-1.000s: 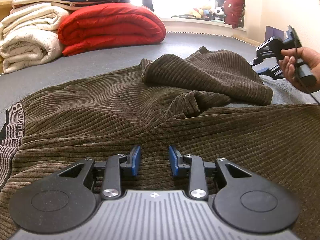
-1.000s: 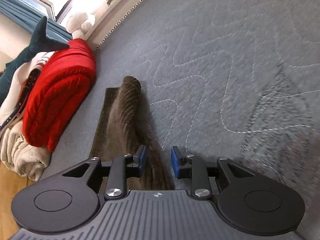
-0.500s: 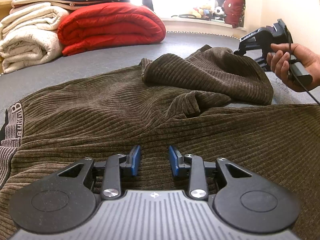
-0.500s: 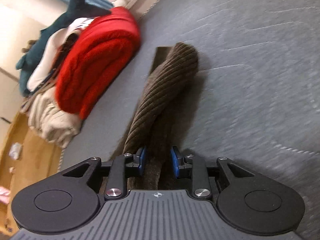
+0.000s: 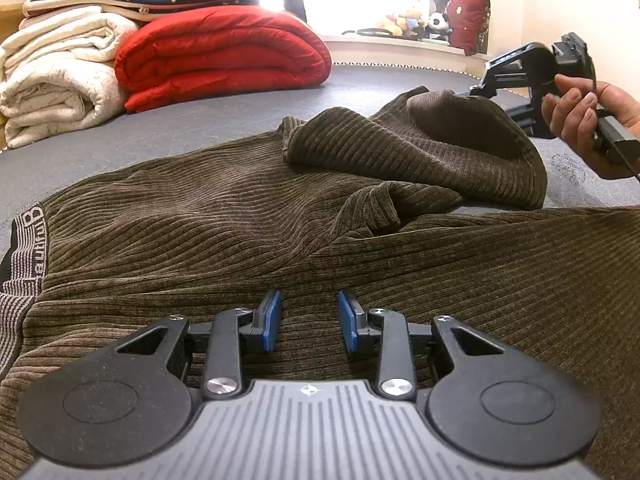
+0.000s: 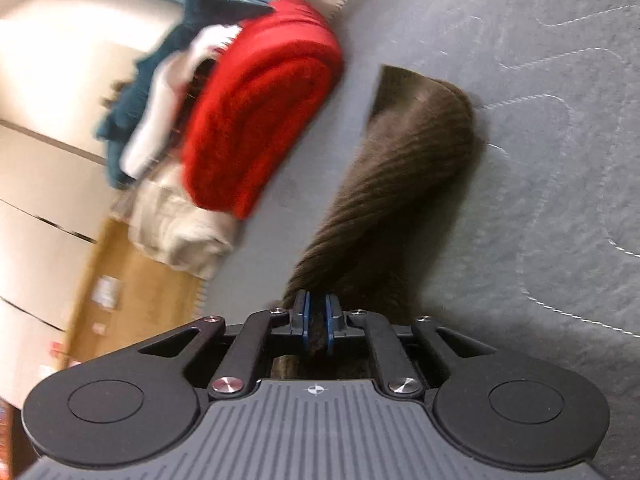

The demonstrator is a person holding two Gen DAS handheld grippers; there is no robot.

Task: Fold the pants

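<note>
the brown ribbed corduroy pants (image 5: 248, 216) lie rumpled on the grey quilted mattress (image 6: 560, 128) — no fold looks finished yet. the right gripper (image 6: 316, 326) has just closed on one leg's end, pads pinching the cloth and raising it — the left gripper (image 5: 308, 322) hovers partly open over the other leg, holding nothing.

left gripper (image 5: 309, 322): black body | blue pads | silver screws | ribbed grey base

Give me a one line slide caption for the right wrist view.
Right gripper, jaws just closed, pinches a fold of the brown ribbed pants above the grey mattress.
</note>
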